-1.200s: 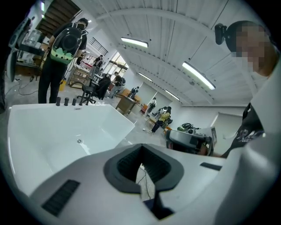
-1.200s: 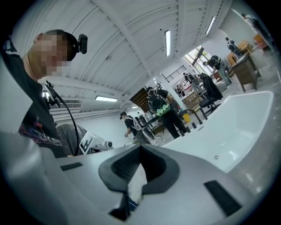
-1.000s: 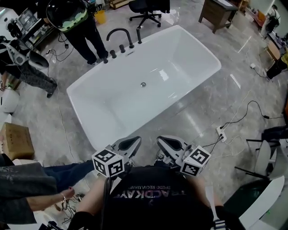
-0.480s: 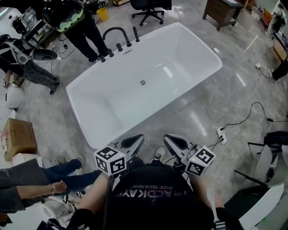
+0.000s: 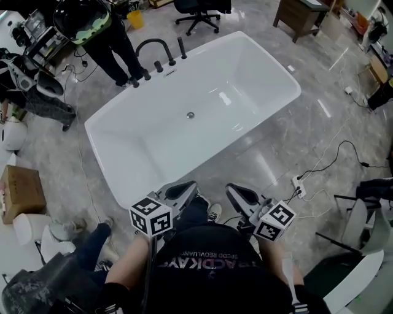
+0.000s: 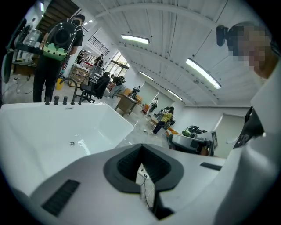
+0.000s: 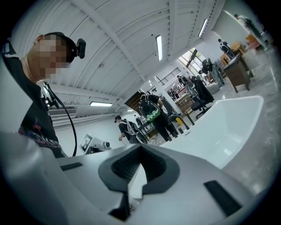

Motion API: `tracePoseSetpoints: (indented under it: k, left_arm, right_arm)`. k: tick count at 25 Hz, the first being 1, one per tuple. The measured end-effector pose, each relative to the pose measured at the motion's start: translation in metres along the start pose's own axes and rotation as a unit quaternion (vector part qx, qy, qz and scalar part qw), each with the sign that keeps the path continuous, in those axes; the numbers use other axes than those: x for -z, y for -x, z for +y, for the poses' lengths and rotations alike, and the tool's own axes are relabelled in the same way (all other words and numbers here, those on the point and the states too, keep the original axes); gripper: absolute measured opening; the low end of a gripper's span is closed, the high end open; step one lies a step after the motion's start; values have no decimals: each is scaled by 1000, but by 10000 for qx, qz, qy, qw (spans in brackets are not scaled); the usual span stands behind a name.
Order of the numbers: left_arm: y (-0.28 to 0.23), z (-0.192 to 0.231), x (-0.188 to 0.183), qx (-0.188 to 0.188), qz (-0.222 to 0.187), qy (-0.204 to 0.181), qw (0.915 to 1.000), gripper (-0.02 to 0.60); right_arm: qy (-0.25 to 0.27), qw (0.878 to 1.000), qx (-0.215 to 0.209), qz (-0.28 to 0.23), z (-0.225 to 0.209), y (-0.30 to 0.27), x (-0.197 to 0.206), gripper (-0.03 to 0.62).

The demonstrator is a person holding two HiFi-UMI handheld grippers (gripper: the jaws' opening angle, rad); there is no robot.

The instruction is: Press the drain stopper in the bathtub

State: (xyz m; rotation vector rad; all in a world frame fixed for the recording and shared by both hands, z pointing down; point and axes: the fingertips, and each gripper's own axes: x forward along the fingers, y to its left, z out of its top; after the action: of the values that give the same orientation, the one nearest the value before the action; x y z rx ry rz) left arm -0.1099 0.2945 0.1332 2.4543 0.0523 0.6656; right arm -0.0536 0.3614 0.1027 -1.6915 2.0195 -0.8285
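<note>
The white bathtub (image 5: 147,144) lies slantwise on the grey floor ahead of me. Its small round metal drain stopper (image 5: 190,114) sits in the middle of the tub bottom. A black faucet (image 5: 152,46) and knobs stand on the far left rim. My left gripper (image 5: 182,190) and right gripper (image 5: 238,194) hover side by side near my chest, short of the tub's near rim, both shut with nothing held. In the left gripper view the left gripper (image 6: 142,151) points past the bathtub (image 6: 39,127), with the drain stopper (image 6: 72,143) well to its left. The right gripper (image 7: 140,150) points beside the bathtub (image 7: 228,127).
A person in black (image 5: 101,34) stands by the faucet end. A cardboard box (image 5: 21,193) and another person's legs (image 5: 92,245) are at the left. A power strip (image 5: 299,182) with cables lies on the floor to the right. An office chair (image 5: 196,9) and a wooden desk (image 5: 301,15) stand behind the tub.
The person at lower left has shifted down and away. The tub sits slightly further left in the head view. Both grippers stay shut in nearly the same place.
</note>
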Motion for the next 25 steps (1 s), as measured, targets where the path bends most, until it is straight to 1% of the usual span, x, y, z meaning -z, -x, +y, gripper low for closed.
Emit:
tracePoseSetpoints:
  k: [5,7,10,12,15,20,25]
  left_arm:
    - [-8,23,-14,2,-181,98,9998,6]
    - [-9,41,-30,-14,-289,111,9995,6]
    - [-6,80,-58,-77,-402,136,9991,6]
    - [-3,98,-67,-150,-508,221,9984,6]
    - [3,114,-71,-239,-626,356,9971,6]
    - [7,149,-80,-345,-643,493,9961,6]
    - [-4,153,-84,-476,-771,573,9942,6]
  right_arm:
    - [48,9999,58,134,-15,-17,-7,10]
    - [129,9996,36,236,-22,-38,-17,9]
    - [260,9991,-34,332,-29,-84,-35,10]
    - [307,9985,-100,436,-33,-105,-40,10]
    - [353,9974,-179,603,-37,-127,-44,9]
    - [517,9956,-232,746,-44,-168,-52,10]
    - [475,9947,-228,878,-68,-166,-61,10]
